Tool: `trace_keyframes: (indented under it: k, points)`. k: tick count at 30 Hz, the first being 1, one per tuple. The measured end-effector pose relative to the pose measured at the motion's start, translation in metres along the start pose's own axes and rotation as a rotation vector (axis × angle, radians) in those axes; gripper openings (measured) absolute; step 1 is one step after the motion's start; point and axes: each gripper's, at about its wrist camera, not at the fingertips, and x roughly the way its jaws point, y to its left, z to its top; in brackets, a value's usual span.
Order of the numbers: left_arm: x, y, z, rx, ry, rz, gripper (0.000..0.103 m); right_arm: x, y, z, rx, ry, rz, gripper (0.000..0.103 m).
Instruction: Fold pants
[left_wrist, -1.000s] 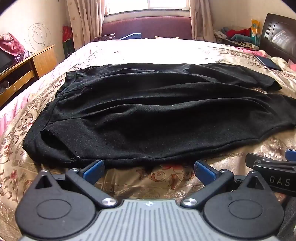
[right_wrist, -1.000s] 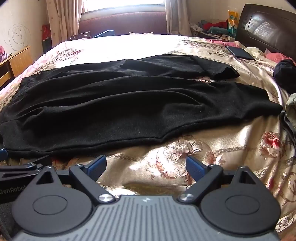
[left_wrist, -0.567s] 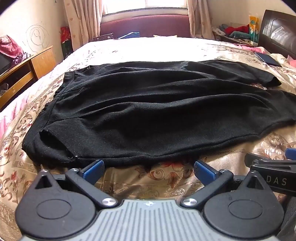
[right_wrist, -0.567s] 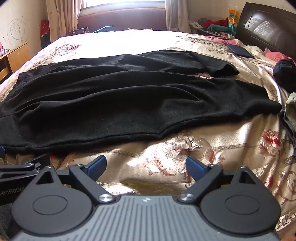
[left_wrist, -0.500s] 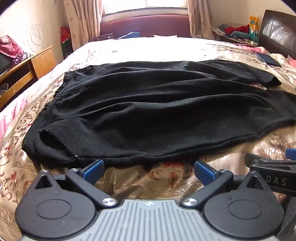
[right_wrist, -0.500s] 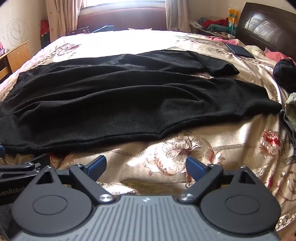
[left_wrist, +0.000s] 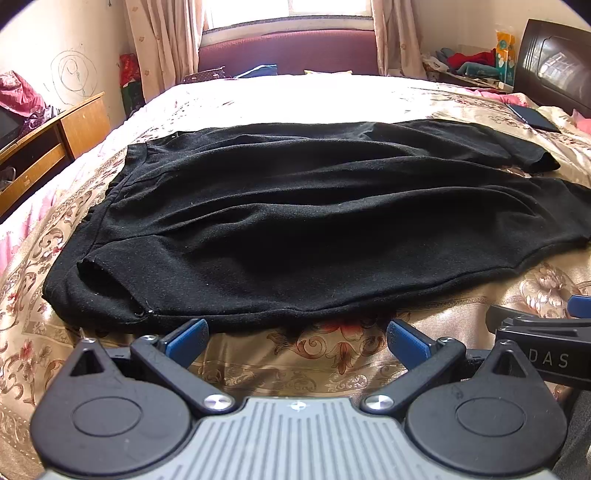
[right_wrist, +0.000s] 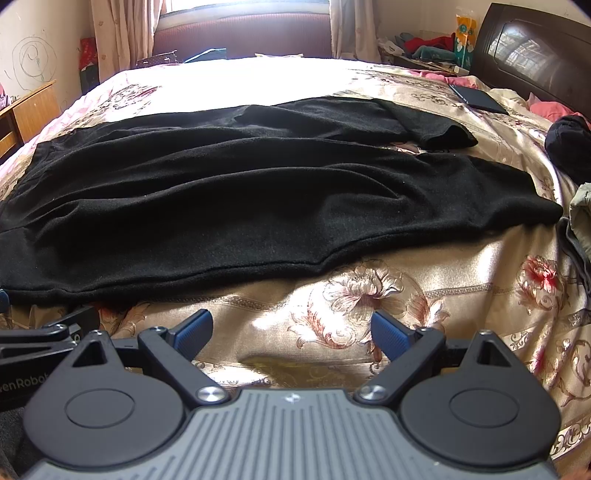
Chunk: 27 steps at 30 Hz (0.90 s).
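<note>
A: Pants (left_wrist: 295, 221) lie flat across the bedspread (left_wrist: 314, 354), waistband left, legs right. Left gripper (left_wrist: 295, 338) hovers just short of the near hem, jaws spread, empty.

B: Right gripper (right_wrist: 291, 332): same, released, over bare bedspread. Step: pre-grasp. Next move likely calls for pinching the near edge at both points.

A: Left view shows the waistband corner.

B: Right view alone shows both leg ends (right_wrist: 535, 214).
</note>
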Motion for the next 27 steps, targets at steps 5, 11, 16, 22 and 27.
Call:
trace_keyframes:
  k: [5, 11, 16, 22, 27]
  points:
    - [-0.0006, -0.0015, 0.0001, 0.004, -0.002, 0.001, 0.103, 0.0003, -0.0014, -0.0021, 0.001, 0.002, -0.001, 0.092]
    - [-0.0021, -0.0037, 0.0, 0.01, -0.005, 0.003, 0.103, 0.0012, -0.0014, -0.0017, 0.001, 0.005, -0.002, 0.092]
    - [-0.0022, -0.0038, 0.0, 0.01, -0.007, 0.004, 0.103, 0.0024, -0.0003, -0.0011, 0.0, 0.008, -0.002, 0.092]
    - [-0.0022, -0.0039, 0.0001, 0.01, -0.006, 0.005, 0.103, 0.002, -0.0006, -0.0023, 0.0, 0.012, -0.003, 0.092]
    - [-0.0022, -0.004, -0.0001, 0.01, -0.006, 0.003, 0.103, 0.0022, 0.0002, -0.0012, 0.0, 0.014, -0.004, 0.092]
